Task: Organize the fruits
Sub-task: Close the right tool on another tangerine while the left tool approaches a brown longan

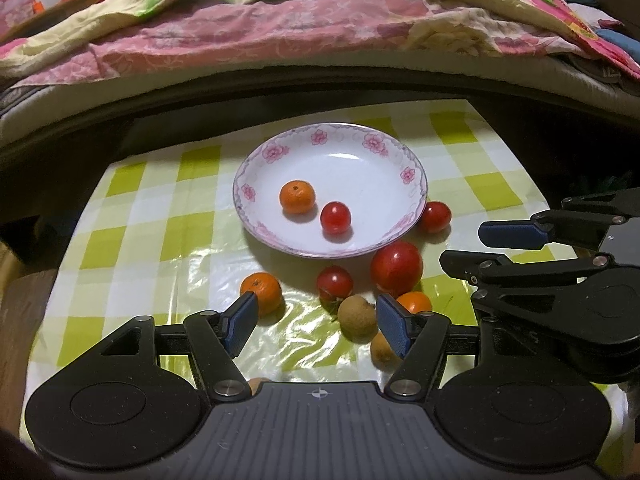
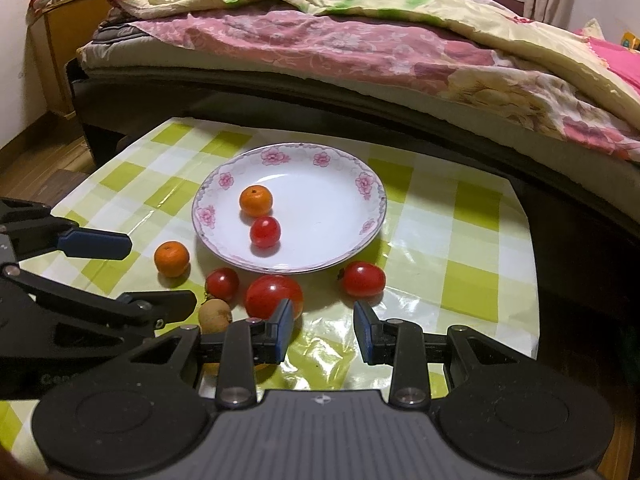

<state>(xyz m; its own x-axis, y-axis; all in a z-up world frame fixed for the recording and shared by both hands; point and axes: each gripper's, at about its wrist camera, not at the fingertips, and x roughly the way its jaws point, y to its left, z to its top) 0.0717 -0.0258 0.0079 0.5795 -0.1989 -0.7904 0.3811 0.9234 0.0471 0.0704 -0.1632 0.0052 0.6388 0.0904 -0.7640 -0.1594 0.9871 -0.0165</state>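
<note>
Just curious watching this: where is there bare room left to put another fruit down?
Most of the plate is bare, to the right of its orange and small tomato. The checked cloth right of the plate is free too. It is crowded along the plate's near rim, around the big tomato.

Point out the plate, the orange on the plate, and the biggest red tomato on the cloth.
plate (image 1: 372,160), left wrist view, bare white inside.
orange on the plate (image 1: 297,197), left wrist view, middle of its peel.
biggest red tomato (image 2: 269,295), right wrist view, its shiny front.

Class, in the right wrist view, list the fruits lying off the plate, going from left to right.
Orange → brown fruit → big tomato → tomato right of it.
</note>
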